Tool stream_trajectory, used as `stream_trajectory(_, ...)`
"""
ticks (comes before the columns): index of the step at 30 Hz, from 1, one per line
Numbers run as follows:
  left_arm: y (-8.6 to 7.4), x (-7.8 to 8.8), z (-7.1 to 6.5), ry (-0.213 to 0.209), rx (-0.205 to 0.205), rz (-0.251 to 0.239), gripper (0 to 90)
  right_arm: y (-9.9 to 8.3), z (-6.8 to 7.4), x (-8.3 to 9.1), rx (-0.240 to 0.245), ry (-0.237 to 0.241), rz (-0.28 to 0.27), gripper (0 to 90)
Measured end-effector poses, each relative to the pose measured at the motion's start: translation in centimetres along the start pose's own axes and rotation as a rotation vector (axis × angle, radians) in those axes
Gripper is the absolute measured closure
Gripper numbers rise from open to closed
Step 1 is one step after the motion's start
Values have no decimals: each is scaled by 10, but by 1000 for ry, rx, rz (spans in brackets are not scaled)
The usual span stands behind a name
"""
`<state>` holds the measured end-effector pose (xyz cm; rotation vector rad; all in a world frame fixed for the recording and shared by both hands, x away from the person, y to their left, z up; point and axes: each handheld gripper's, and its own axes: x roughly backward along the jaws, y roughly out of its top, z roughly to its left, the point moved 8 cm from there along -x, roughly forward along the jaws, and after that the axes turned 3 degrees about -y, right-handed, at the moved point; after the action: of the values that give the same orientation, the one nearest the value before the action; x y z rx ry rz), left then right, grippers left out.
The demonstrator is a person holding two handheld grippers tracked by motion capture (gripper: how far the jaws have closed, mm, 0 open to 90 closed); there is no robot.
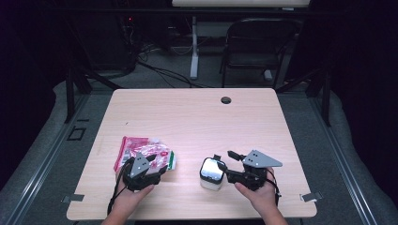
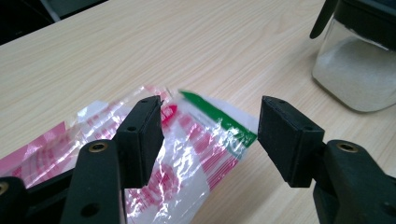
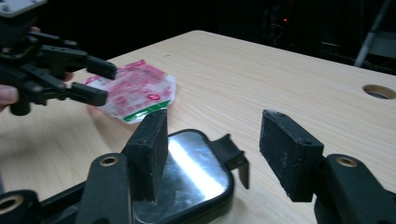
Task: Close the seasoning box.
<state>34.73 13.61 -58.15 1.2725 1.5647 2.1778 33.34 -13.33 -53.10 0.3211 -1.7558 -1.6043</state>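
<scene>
While the left tool point(image 1: 151, 162) hovers with its jaws spread wide over the near end of the crinkled clear plastic bag printed in red, white and green point(image 1: 143, 151), nothing is pinched between them and the bag lies flat on the pale wooden surface point(image 1: 197, 117). Well apart from that bag, toward the right hand, stands the square clear jar with white contents and a black-rimmed glossy lid point(image 1: 211, 173). Just beside the jar, on the side away from the bag, the right tool point(image 1: 226, 162) is released, one jaw above the lid, gripping nothing.
</scene>
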Motion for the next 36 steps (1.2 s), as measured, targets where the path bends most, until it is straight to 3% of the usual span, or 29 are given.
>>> stream_trajectory(11,-3,5,17,26,64,-20,402,-7,-35,7,-102,-120,-1,419)
stream_trajectory(19,-8,9,34,56,126,-33,404,-20,-53,5,-155,-178,25,419)
stream_trajectory(25,-14,8,45,74,167,-27,404,-31,-63,2,-170,-224,75,420)
stream_trajectory(36,-23,9,64,111,263,-33,405,-39,-68,-1,-195,-236,95,422)
